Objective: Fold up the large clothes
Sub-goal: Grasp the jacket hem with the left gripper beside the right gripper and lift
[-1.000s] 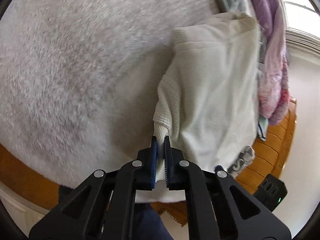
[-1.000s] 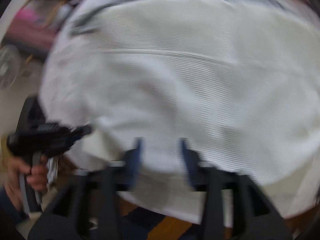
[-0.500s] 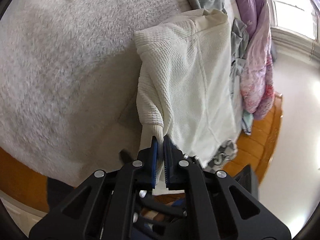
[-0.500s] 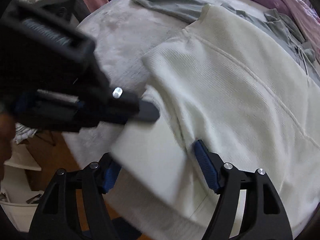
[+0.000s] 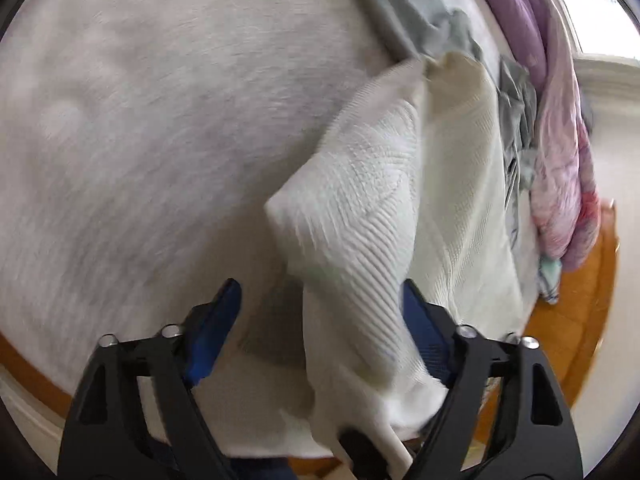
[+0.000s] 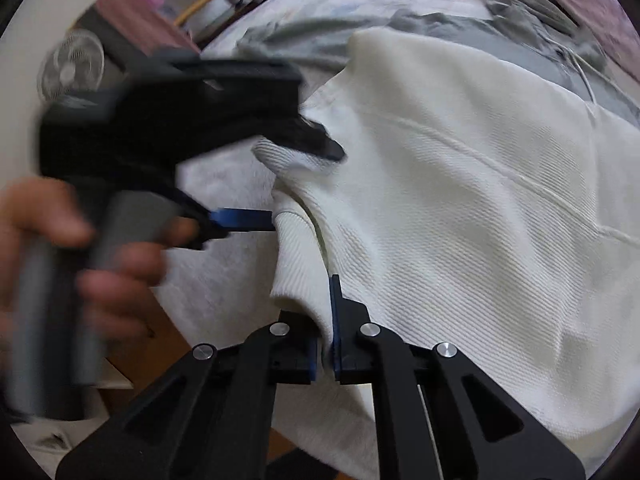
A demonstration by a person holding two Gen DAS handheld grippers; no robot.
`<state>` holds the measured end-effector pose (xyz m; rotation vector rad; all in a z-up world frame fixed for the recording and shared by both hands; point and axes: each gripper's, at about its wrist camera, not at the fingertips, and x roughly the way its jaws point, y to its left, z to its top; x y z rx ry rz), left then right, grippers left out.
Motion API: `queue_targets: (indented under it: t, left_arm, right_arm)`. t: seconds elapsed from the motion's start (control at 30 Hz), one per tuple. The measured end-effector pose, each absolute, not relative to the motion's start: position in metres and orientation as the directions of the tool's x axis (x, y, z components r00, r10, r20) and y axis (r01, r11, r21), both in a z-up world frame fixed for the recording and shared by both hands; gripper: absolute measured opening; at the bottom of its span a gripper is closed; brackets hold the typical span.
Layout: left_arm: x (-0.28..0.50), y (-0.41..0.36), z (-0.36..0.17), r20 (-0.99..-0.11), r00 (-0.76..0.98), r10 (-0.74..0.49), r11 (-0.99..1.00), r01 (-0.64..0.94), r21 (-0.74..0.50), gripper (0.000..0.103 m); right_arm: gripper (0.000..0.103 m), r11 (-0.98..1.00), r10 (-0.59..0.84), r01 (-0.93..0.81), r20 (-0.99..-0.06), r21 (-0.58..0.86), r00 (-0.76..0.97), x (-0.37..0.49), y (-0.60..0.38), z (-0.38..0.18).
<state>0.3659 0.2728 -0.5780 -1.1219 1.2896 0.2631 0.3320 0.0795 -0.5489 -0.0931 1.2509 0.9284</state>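
Note:
A cream knit sweater [image 6: 460, 216] lies on the pale fuzzy bed cover [image 5: 160, 140]. In the left wrist view its folded sleeve [image 5: 360, 240] hangs between the fingers of my left gripper [image 5: 320, 312], which is open, with the cloth loose against the right finger. My right gripper [image 6: 326, 320] is shut on the sweater's cuff edge [image 6: 296, 280] at the near left. The left gripper [image 6: 280, 184], held by a hand [image 6: 60, 248], shows in the right wrist view just left of the sweater, with its fingers spread.
A grey garment [image 6: 440, 28] lies behind the sweater. A purple and pink quilt [image 5: 560, 160] is bunched along the far side. A wooden floor [image 5: 580, 320] shows past the bed edge. A white fan [image 6: 76, 68] stands at the far left.
My left gripper has opened and let go of the sleeve cuff. My right gripper has closed on the cuff edge. The sleeve now hangs between the two grippers.

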Motion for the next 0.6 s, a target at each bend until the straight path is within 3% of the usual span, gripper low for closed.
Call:
queue_targets:
  t: [0.03, 0.27, 0.5, 0.6]
  left_arm:
    - [0.373, 0.264, -0.572, -0.854, 0.331, -0.401, 0.538, -0.670, -0.512, 0.010]
    - [0.411, 0.175, -0.477, -0.893, 0.393, -0.222, 0.797, -0.454, -0.398, 0.009]
    - [0.460, 0.036, -0.421, -0.856, 0.447, -0.260, 0.880, -0.255, -0.401, 0.009]
    - [0.487, -0.037, -0.423, -0.853, 0.417, -0.313, 0.906, -0.139, -0.400, 0.009]
  right_arm:
    - [0.005, 0.652, 0.559, -0.624, -0.829, 0.431, 0.010, 0.336, 0.072, -0.547]
    - [0.005, 0.674, 0.691, -0.385, -0.722, 0.631, 0.026, 0.378, -0.007, -0.514]
    - [0.005, 0.679, 0.734, -0.117, -0.666, 0.725, 0.129, 0.403, -0.133, -0.497]
    - [0.005, 0.684, 0.716, 0.005, -0.673, 0.729, 0.184, 0.405, -0.196, -0.499]
